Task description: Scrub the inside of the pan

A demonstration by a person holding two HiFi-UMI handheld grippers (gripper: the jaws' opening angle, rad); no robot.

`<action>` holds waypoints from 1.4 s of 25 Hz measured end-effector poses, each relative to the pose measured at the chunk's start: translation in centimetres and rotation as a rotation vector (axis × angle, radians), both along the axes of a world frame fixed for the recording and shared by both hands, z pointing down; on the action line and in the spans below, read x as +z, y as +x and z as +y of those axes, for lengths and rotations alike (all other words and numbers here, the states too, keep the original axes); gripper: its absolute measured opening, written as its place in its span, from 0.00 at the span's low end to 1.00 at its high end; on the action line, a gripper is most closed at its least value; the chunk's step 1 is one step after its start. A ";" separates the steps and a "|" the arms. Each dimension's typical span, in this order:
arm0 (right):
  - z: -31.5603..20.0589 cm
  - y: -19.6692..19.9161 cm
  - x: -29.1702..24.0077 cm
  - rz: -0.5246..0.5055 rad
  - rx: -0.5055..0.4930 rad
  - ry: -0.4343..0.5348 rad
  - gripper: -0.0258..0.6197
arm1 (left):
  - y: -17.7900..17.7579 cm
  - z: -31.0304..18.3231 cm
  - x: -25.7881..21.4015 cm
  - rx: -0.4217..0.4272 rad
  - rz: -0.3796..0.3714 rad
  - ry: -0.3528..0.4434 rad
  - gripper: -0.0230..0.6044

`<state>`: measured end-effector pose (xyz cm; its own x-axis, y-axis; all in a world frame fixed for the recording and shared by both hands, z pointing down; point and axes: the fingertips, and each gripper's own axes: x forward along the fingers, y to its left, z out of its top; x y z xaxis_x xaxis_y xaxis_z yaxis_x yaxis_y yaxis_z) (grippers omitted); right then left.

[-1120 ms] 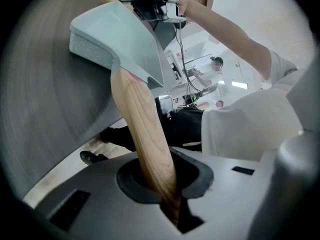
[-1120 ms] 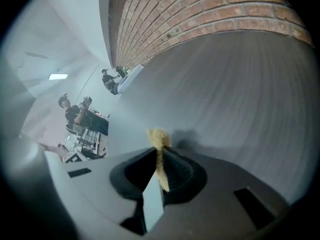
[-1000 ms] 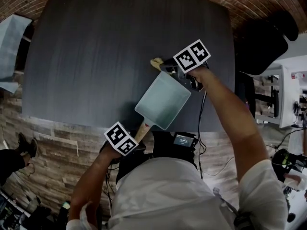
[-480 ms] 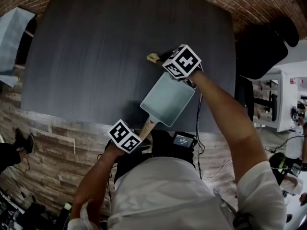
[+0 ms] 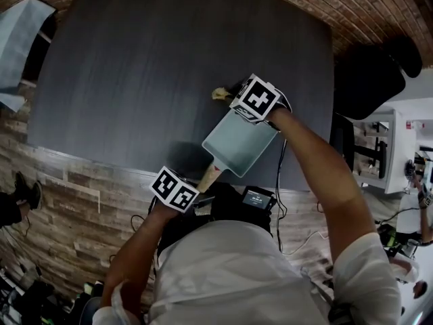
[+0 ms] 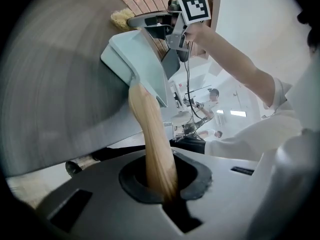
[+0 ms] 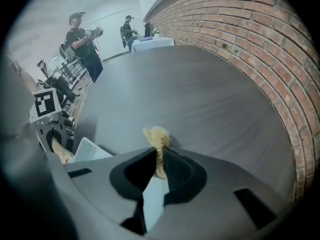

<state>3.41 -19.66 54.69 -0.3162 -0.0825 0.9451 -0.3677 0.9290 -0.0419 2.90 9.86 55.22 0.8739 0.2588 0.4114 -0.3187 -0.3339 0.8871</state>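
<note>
Left gripper [image 6: 165,196], jaws just tightened on the wooden handle [image 6: 149,139], holds the pan [image 5: 237,144] over the table's [image 5: 155,66] near edge. Right gripper [image 7: 157,170], pinching a yellow scrubber [image 7: 157,135], covers the pan's far rim.

Your pan [image 5: 238,143] looks smooth and pale with a soft shine, and its handle [image 6: 152,134] looks like light, smooth wood. Your scrubber [image 7: 157,135] is a rough, fuzzy tuft of yellow fibres. Your table [image 5: 155,66] is dark and matt with fine lines like wood grain, and the brick wall [image 7: 260,49] beside it is rough and red.
</note>
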 end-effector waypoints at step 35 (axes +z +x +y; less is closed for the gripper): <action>10.7 -5.4 -0.5 -0.035 -0.130 -0.198 0.11 | 0.9 -1.0 0.2 0.011 -0.028 0.028 0.08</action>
